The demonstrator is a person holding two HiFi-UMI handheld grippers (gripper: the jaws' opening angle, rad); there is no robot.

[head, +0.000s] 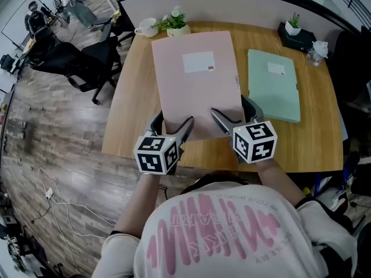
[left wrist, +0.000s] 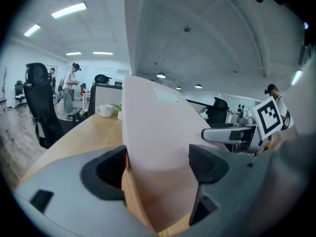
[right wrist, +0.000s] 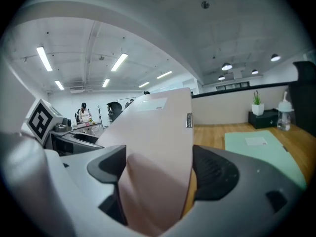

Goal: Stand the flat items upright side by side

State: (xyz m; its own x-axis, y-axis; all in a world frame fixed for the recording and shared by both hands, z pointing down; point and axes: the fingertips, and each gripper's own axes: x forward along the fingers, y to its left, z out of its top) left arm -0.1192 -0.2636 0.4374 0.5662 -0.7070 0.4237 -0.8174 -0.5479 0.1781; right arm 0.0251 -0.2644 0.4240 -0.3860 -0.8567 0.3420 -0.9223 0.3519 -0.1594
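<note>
A large pink file folder [head: 197, 80] with a white label is tilted over the wooden table [head: 134, 91], its near edge raised toward me. My left gripper [head: 173, 121] holds the near-left corner, and in the left gripper view the pink folder [left wrist: 158, 132] fills the space between the jaws. My right gripper [head: 231, 110] holds the near-right corner, where the folder [right wrist: 158, 142] also sits between the pads. A mint-green folder [head: 273, 84] lies flat on the table to the right, apart from both grippers.
At the table's far edge stand a white cup [head: 148, 26] and a small potted plant [head: 175, 23]. A black box with a plant [head: 295, 33] and a bottle [head: 317, 52] are at the far right. Office chairs [head: 75, 62] stand left of the table.
</note>
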